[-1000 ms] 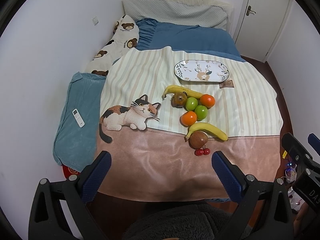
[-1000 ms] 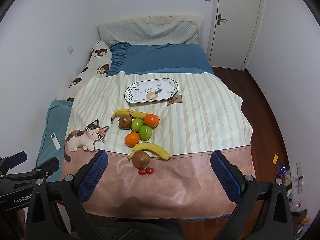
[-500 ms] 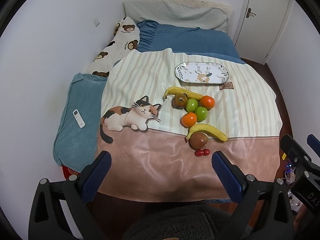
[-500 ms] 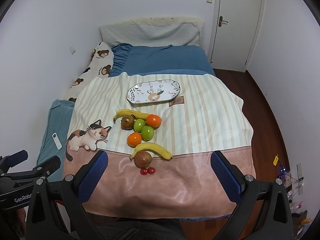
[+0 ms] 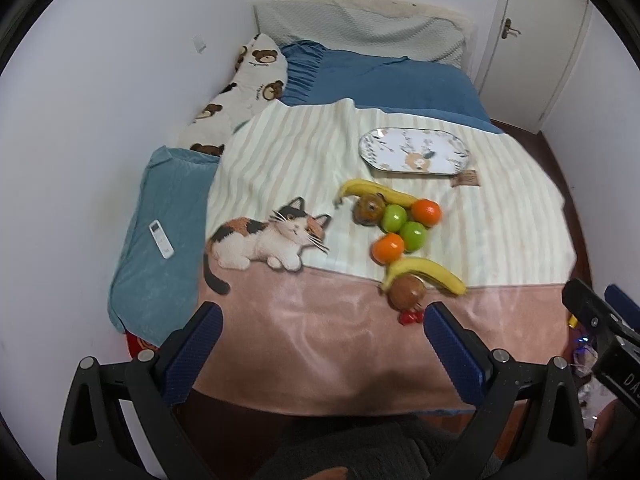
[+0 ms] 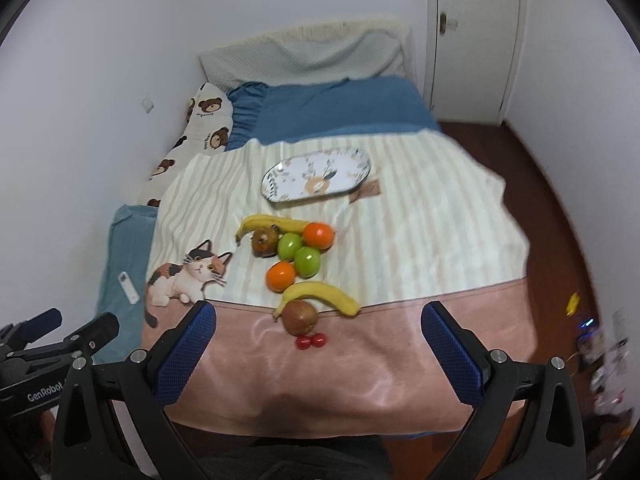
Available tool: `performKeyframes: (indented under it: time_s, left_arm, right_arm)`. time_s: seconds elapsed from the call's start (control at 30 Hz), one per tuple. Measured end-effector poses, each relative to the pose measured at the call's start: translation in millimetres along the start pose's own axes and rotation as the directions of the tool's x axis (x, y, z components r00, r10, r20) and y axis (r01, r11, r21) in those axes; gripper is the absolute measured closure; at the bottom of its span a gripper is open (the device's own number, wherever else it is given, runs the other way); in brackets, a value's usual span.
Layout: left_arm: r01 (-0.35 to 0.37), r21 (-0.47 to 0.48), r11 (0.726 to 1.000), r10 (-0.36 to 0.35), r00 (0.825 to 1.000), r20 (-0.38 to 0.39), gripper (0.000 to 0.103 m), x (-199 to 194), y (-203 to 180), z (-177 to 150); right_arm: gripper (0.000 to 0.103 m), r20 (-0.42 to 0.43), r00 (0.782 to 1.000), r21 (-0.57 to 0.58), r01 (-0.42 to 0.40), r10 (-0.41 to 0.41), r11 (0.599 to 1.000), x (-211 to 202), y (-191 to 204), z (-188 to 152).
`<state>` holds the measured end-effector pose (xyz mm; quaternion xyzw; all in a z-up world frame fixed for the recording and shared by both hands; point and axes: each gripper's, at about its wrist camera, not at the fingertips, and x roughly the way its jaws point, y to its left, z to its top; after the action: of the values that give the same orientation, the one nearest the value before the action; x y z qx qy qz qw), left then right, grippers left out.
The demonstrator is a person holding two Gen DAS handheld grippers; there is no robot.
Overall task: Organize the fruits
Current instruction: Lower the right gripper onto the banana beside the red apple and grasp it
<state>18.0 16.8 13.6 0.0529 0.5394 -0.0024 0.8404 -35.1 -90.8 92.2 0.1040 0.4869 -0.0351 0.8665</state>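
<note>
A cluster of fruit lies on the cat-print blanket (image 5: pixel 320 336): two bananas (image 5: pixel 424 274) (image 6: pixel 276 225), two green apples (image 5: pixel 413 236) (image 6: pixel 307 262), two oranges (image 5: pixel 387 248) (image 6: pixel 318 235), a brown pear (image 5: pixel 368 209), a brown round fruit (image 6: pixel 300 317) and two cherries (image 6: pixel 310 341). An oval patterned plate (image 5: pixel 414 153) (image 6: pixel 316 180) sits empty beyond the fruit. My left gripper (image 5: pixel 322 346) is open and empty above the bed's near edge. My right gripper (image 6: pixel 318 344) is open and empty, hovering above the cherries.
A white remote (image 5: pixel 161 239) lies on the teal cushion at the left. A bear-print pillow (image 5: pixel 240 96) and a blue duvet (image 5: pixel 384 80) lie at the head of the bed. A door (image 6: pixel 476 40) and wood floor are at the right.
Both grippers have moved forward towards the fruit and the bed; the right one has also swung a little to the right. Both stay open. The fruit has not moved.
</note>
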Motion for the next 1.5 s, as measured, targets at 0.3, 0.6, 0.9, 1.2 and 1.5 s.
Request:
performKeyframes:
  time_s: [0.3, 0.6, 0.9, 1.2, 1.5]
  left_arm:
    - [-0.144, 0.117, 0.983, 0.149, 0.988, -0.036, 0.0, 107.3, -8.2, 27.8]
    - [-0.117, 0.301, 0.946, 0.159, 0.98, -0.12, 0.0, 217.7, -41.6, 58.2]
    - [-0.07, 0.481, 0.874, 0.155, 0.978, -0.139, 0.001, 272.7, -74.9, 97.9]
    - [0.056, 0.769, 0.636, 0.065, 0.99, -0.126, 0.002, 320.8, -143.5, 149.9]
    - [0.175, 0.929, 0.325, 0.183, 0.953, -0.243, 0.006, 391.3, -193.3, 139.7]
  right_arm:
    - [0.0, -0.237, 0.968, 0.009, -0.089, 0.088, 0.996, 169.0, -36.2, 21.0]
    - [0.031, -0.523, 0.852, -0.266, -0.126, -0.034, 0.956, 349.8, -29.2, 20.2]
    - [0.058, -0.611, 0.768, -0.5, -0.189, -0.19, 0.845, 415.7, -10.8, -16.4]
    - [0.062, -0.598, 0.797, -0.287, -0.114, -0.085, 0.951, 404.0, -55.3, 5.6]
    - [0.063, -0.597, 0.802, -0.077, -0.055, -0.002, 0.996, 389.5, -112.6, -3.1]
